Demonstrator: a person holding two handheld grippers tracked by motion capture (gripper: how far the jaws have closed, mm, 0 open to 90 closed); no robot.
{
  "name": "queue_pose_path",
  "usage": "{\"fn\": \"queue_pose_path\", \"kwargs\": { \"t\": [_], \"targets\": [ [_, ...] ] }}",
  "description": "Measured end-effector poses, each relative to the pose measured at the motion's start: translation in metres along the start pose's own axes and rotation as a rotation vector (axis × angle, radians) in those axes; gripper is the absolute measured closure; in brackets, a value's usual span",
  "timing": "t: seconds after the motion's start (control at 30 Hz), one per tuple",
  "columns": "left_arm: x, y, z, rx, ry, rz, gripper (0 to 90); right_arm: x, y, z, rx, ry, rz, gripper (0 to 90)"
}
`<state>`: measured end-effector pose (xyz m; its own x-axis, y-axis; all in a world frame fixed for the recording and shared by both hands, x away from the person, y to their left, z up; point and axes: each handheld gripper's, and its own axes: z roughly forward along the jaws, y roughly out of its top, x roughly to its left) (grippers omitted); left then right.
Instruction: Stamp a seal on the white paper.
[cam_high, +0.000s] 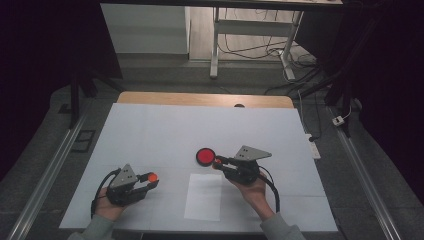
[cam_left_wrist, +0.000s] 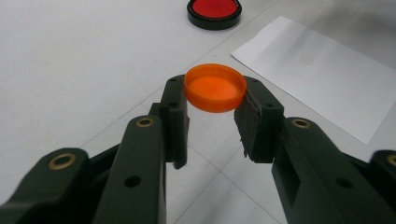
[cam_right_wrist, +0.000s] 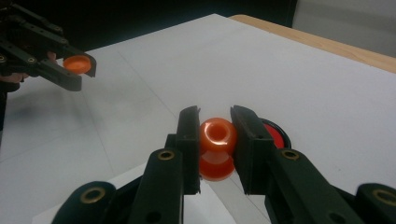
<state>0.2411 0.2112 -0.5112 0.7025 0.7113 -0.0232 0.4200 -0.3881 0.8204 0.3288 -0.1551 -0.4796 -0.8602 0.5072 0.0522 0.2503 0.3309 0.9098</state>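
Note:
My left gripper (cam_high: 151, 180) is shut on a small orange cap (cam_left_wrist: 215, 87), held hollow side up just above the white table cover; the cap (cam_high: 152, 176) sits near the front left. My right gripper (cam_high: 218, 163) is shut on a small orange bottle (cam_right_wrist: 217, 145), gripped near its open neck, which faces the camera. A round red disc in a black rim (cam_high: 205, 156) lies on the table just left of the right gripper's tips; the same disc (cam_right_wrist: 276, 133) peeks out behind the right jaw. The left gripper with the cap (cam_right_wrist: 77, 64) appears far off in the right gripper view.
A white sheet of paper (cam_high: 203, 196) lies between the two hands near the front edge. The white cover (cam_high: 200, 130) spans the table, with a wooden strip (cam_high: 205, 99) at the far edge. Metal rails run along both sides, and cables lie on the floor beyond.

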Motion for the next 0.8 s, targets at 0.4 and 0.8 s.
{"fn": "queue_pose_path", "kwargs": {
  "t": [0.4,0.8],
  "targets": [
    [-0.001,0.001,0.000,-0.001,-0.002,0.002,65.0,0.006,-0.004,-0.002,-0.001,0.018,-0.006,72.2],
    [0.000,0.001,0.000,-0.002,-0.002,0.002,65.0,0.012,-0.004,-0.005,-0.006,0.034,-0.016,72.2]
  ]
}}
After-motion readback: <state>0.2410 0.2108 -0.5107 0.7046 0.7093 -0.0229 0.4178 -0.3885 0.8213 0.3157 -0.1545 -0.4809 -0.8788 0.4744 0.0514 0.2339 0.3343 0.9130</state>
